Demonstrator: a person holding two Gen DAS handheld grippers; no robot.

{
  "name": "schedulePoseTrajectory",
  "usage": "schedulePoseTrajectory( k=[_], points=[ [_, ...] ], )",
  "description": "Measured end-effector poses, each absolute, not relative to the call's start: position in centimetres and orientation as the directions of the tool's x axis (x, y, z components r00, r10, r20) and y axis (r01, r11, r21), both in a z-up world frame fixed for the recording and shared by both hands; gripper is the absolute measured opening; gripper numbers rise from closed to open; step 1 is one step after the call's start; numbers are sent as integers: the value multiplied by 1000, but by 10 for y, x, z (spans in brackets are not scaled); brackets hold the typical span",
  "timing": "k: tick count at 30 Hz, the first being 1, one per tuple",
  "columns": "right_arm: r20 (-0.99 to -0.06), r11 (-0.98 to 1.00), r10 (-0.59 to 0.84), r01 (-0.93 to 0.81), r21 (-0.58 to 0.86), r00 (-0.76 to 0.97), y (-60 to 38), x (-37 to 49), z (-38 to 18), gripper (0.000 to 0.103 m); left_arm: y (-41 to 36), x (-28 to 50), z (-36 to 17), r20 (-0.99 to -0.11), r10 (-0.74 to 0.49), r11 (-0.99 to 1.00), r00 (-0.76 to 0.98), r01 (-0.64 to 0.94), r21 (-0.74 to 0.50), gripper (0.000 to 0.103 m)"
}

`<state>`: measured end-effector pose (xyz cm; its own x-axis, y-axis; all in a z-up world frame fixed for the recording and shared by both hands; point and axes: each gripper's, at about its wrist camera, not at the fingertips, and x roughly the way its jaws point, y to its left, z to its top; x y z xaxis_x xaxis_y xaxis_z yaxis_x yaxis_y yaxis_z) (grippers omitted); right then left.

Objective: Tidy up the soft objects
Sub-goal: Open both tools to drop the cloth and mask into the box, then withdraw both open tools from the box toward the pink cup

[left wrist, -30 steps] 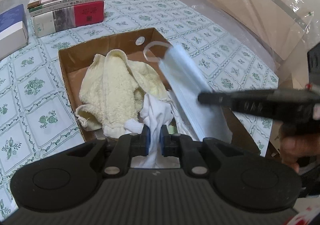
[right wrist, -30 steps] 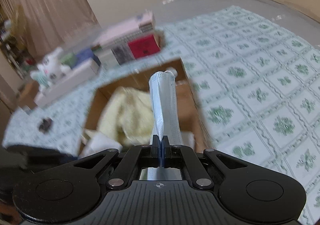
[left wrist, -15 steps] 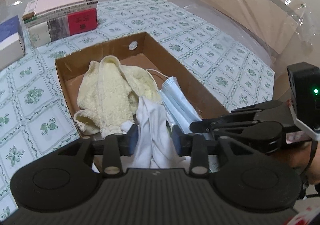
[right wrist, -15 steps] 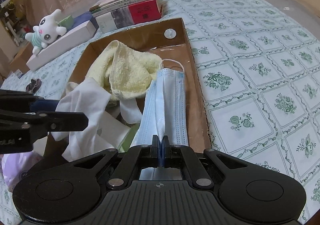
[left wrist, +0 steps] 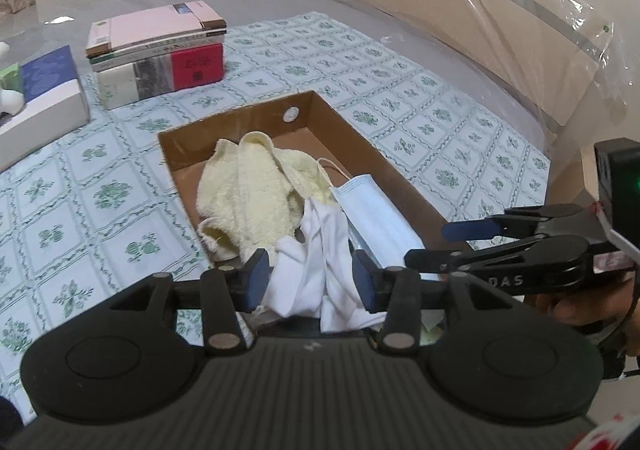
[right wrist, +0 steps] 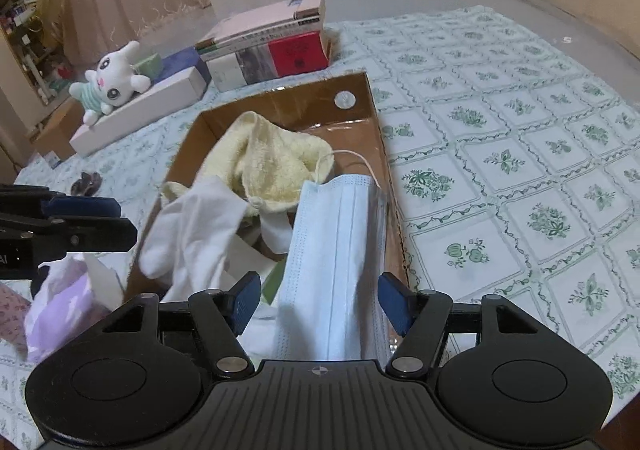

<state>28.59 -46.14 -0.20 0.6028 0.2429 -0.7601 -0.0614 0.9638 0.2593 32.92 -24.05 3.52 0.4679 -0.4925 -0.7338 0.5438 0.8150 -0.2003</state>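
Note:
A brown cardboard box lies on the patterned cloth. Inside it lie a pale yellow towel, a white cloth and a light blue face mask. My left gripper is open, its jaws on either side of the white cloth's near end. My right gripper is open over the mask's near end; it also shows from the side in the left wrist view. The left gripper shows at the left edge of the right wrist view.
A stack of books stands behind the box. A white flat box carries a plush bunny. A purple and white soft item lies left of the box. A plastic-covered wall runs along the right.
Both grippers have opened: the left let go of the white cloth, the right let go of the mask. Both items now lie in the box. Both grippers have drawn back a little.

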Motion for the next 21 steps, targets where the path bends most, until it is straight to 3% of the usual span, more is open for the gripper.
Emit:
schedulePoseTrajectory(
  k=[7, 9, 21],
  points=[
    [-729, 963, 238, -58, 263, 642, -462, 256, 22, 65, -225, 297, 53, -709, -483, 830, 514, 526, -185, 54],
    [-719, 962, 237, -54, 268, 653, -462, 245, 29, 65, -220, 286, 57, -701, -483, 835, 524, 516, -190, 67],
    [-708, 969, 222, -73, 235, 670, -441, 175, 51, 69, -190, 214, 63, -675, -463, 872, 574, 432, -230, 91]
  ],
)
